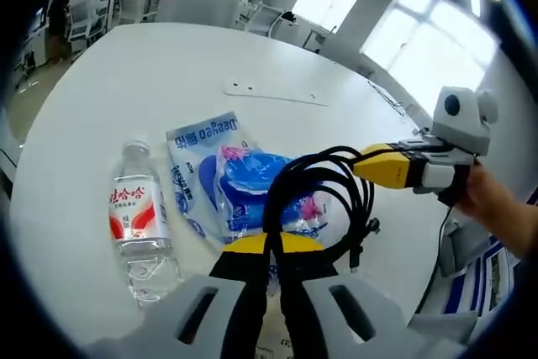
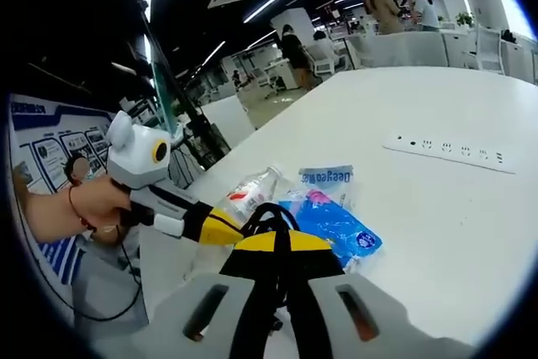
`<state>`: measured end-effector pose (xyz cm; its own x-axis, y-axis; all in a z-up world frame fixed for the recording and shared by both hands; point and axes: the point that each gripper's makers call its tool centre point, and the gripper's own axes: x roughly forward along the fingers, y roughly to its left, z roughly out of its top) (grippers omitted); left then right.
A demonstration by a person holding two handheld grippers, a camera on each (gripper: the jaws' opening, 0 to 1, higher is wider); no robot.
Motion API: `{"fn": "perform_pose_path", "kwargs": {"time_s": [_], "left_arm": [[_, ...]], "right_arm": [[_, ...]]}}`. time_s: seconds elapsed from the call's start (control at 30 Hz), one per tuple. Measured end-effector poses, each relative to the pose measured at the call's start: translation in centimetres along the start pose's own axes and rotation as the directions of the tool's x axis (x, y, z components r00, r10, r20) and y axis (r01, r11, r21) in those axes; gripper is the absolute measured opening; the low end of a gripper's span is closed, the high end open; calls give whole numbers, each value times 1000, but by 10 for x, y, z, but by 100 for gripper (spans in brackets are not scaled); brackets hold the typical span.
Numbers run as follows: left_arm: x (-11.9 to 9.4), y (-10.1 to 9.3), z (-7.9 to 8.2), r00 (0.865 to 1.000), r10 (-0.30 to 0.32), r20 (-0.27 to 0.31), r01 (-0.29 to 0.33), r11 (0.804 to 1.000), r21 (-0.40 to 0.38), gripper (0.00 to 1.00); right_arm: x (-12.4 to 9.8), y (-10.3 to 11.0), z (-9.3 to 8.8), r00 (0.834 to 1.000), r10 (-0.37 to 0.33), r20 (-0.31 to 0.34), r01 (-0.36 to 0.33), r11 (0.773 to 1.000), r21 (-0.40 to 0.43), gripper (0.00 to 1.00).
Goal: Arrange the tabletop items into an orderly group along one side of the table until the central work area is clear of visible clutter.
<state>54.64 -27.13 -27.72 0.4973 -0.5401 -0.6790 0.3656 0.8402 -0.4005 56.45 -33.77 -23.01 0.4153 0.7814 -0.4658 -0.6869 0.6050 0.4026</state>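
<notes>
A coiled black cable hangs just above the white table. My left gripper is shut on one side of the coil. My right gripper comes in from the right and is shut on the other side. In the right gripper view, the right gripper pinches the black cable, with the left gripper close at its left. Under the cable lies a blue snack bag. A clear water bottle with a red label lies beside it.
A white power strip lies flat farther out on the table. A person's hand holds the right gripper near the table's edge. Chairs and more tables stand beyond the far edge.
</notes>
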Motion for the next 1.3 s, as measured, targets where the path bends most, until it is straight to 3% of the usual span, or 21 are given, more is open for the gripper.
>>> {"fn": "perform_pose_path", "kwargs": {"time_s": [0.67,1.3], "left_arm": [[-23,-43,5,999,-17,29,15,999,49,0],[-35,-108,18,997,-57,44,49,987,155,0]], "right_arm": [[-46,16,7,998,-18,55,19,1000,-15,0],[-118,19,13,986,-81,146,84,996,-16,0]]}}
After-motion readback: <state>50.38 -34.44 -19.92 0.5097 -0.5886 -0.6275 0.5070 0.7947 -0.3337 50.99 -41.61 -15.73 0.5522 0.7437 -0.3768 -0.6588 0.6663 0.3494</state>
